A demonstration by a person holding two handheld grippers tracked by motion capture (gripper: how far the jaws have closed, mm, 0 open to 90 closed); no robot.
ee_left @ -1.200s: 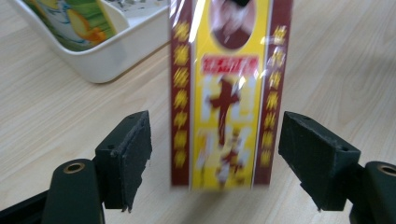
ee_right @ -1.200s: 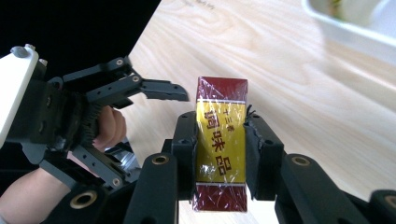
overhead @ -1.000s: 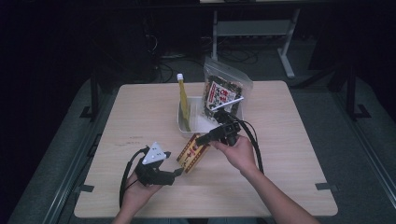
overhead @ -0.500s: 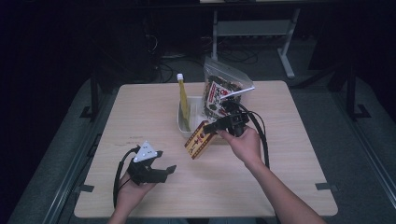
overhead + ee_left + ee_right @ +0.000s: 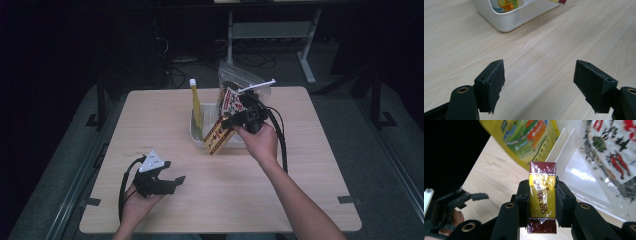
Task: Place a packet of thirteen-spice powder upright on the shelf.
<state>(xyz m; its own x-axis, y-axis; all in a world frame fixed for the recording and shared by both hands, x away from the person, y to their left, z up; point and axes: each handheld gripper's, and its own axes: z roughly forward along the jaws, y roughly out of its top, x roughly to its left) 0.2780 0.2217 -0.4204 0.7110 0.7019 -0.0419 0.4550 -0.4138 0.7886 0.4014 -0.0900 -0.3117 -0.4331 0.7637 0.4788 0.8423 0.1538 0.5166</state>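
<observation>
We saw the right gripper [image 5: 235, 121] clenched on a yellow-and-maroon snack box [image 5: 219, 136], held tilted above the near edge of a white bin [image 5: 196, 134] at the middle of the light wood tabletop [image 5: 300, 170]. In the right gripper view the box [image 5: 542, 202], wrapped in clear film w/ maroon ends, sat squeezed between the two black fingers [image 5: 523, 200], its long axis running away from the camera toward the bin's white wall [image 5: 564, 142].

A tall yellow pouch [image 5: 196, 107] stood upright at the bin's left side; a clear bag w/ red & dark print [image 5: 235, 95] leaned at the bin's far right. Seen from the right gripper, the yellow pouch [image 5: 524, 137] w/ green & orange print hung just beyond the box, and the clear printed bag [image 5: 616, 157] lay to the right.

The left gripper [image 5: 172, 182] rested in the person's left hand [image 5: 140, 202] near the tabletop's front-left, well apart from the bin, its grey three-cornered plate [image 5: 152, 161] on top. Its fingers [image 5: 491, 85] were spread wide & released, nothing between them, bare wood below; the bin's rounded corner [image 5: 506, 21] showed ahead. The right hand [image 5: 260, 142] gripped its tool from behind, cable [image 5: 282, 145] looping alongside the wrist. Floor around the tabletop was dark; we couldn't make out detail there.
</observation>
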